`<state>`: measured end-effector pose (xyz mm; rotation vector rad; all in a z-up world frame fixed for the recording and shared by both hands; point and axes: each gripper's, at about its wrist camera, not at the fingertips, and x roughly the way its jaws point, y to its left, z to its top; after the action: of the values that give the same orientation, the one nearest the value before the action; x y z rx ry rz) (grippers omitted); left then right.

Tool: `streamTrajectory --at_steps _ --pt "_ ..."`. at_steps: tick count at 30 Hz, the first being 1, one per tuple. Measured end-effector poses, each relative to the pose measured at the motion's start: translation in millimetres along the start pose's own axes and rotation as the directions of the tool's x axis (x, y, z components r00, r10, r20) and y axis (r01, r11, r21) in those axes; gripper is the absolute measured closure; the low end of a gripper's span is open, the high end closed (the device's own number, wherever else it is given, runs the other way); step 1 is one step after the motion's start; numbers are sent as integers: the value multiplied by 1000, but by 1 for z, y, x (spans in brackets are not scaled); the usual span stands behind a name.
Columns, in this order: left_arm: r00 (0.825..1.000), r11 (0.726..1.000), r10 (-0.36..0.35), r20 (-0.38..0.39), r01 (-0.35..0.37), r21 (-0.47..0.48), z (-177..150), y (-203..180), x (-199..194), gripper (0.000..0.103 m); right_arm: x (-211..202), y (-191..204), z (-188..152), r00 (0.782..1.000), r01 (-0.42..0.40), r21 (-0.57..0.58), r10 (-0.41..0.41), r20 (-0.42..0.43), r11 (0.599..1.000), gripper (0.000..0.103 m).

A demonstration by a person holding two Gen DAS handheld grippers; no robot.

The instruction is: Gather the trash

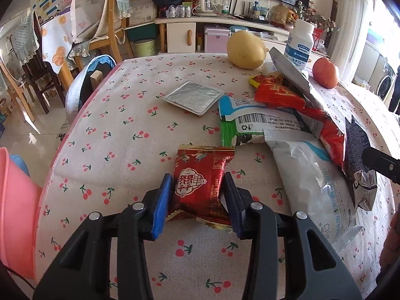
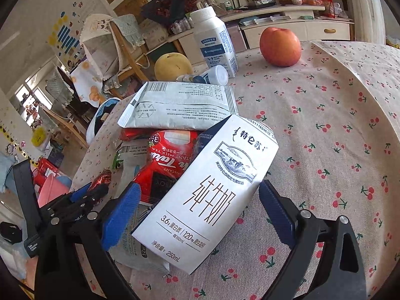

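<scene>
A red snack wrapper (image 1: 197, 182) lies on the cherry-print tablecloth (image 1: 120, 150). My left gripper (image 1: 197, 177) is shut on it, a blue pad pressing each side and the foil bulging out below. In the right wrist view this gripper (image 2: 85, 195) shows at the left with the crumpled wrapper (image 2: 102, 178) at its tip. My right gripper (image 2: 200, 187) stands open around a white milk carton (image 2: 207, 187) that lies tilted on a pile of packets; its right pad is clear of the carton. The pile holds a red milk tea packet (image 2: 165, 157) and a grey pouch (image 2: 180, 107).
A foil tray (image 1: 193, 96) lies at mid-table. A yellow pear (image 1: 246, 50), a white bottle (image 1: 300, 42) and a red apple (image 2: 280, 46) stand at the far side. A pink bin (image 1: 15, 212) sits beside the table's left edge. Chairs stand beyond.
</scene>
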<state>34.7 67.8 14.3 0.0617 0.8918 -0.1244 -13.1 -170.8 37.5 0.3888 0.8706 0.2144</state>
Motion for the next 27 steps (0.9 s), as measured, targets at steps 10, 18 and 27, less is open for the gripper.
streamTrajectory --at_steps 10,18,27 --pt "999 999 -46 27 46 -19 -3 -6 -16 60 12 11 -5 998 57 -93 -60 -29 994 28" --pt "995 995 -85 50 87 -46 -3 -3 -28 62 9 15 -5 996 82 -130 -84 -14 988 45" --pt "992 990 -113 60 118 -81 -4 4 -35 69 3 24 -10 995 100 -187 -99 13 977 46"
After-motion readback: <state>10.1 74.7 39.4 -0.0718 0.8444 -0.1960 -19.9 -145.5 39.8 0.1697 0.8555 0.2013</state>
